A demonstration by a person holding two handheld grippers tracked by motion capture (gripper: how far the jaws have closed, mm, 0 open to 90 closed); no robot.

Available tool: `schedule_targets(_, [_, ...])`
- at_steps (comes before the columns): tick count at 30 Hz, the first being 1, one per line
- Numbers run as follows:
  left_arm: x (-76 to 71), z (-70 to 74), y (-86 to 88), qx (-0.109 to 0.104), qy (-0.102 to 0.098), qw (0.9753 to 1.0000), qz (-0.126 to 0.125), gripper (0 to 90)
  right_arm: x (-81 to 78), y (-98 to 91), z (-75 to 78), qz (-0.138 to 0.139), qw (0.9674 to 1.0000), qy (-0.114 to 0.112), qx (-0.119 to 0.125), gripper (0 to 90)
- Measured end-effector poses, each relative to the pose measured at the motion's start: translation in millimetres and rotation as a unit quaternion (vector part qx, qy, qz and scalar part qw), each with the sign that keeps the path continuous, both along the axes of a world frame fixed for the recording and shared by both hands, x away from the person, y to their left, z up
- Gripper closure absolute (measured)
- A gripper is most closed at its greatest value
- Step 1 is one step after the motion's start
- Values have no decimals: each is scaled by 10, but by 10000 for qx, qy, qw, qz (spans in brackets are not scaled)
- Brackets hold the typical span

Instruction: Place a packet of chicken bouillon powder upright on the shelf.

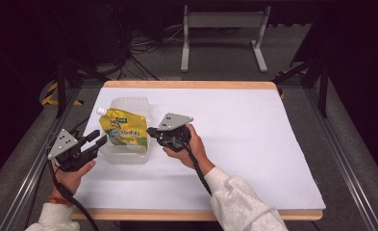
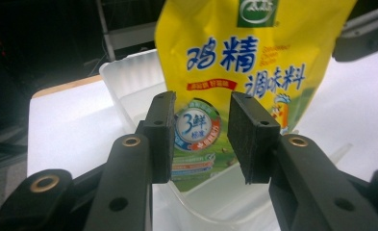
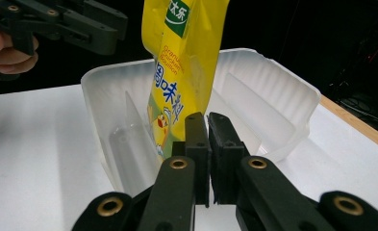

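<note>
One claw [image 3: 208, 120] pinching pouch [image 3: 186, 53] — other [image 2: 201, 139] agape

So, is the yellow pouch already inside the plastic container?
Partly: the yellow pouch stands with its bottom inside the plastic container, gripped by the right claw.

A white-topped table [image 1: 254, 144] with a pale wooden edge stands on grey carpet [image 1: 215, 57] in a dark room. Beyond its far edge sits a light grey metal stand [image 1: 222, 29] beside a tangle of black cables [image 1: 138, 48]. Metal rails [image 1: 345, 159] run along both sides of the table, and yellow-and-black tape [image 1: 49, 94] marks the floor at left.
</note>
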State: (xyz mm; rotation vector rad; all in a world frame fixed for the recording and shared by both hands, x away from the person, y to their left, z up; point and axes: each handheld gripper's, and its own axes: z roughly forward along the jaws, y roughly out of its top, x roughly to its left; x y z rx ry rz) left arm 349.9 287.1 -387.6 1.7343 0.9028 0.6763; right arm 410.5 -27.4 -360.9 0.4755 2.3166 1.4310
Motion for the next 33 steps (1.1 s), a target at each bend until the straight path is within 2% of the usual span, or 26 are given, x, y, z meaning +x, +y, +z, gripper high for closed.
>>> schedule_targets(6, [-49, -29, -83, 83, 27, 9999, -100, 615, -16, -91, 20, -107, 9999, -73, -58, 875])
schedule_targets(9, [-65, -44, -121, 47, 14, 9999, -129, 565, -33, -153, 28, -171, 9997, -141, -127, 870])
schedule_targets(14, [-105, -27, -208, 139, -31, 9998, -141, 511, -62, -266, 56, -242, 9993, -220, -194, 852])
schedule_targets(22, [-158, -3, -326, 186, -50, 9997, -157, 389, -135, -393, 86, -380, 9971, -424, -510, 815])
schedule_targets(24, [-182, 2, -380, 230, -63, 9996, -169, 334, -153, -448, 98, -442, 9964, -472, -552, 806])
schedule_targets(33, [-224, -2, -561, 347, -19, 9990, -288, 233, -170, -602, 113, -598, 9948, -505, -646, 771])
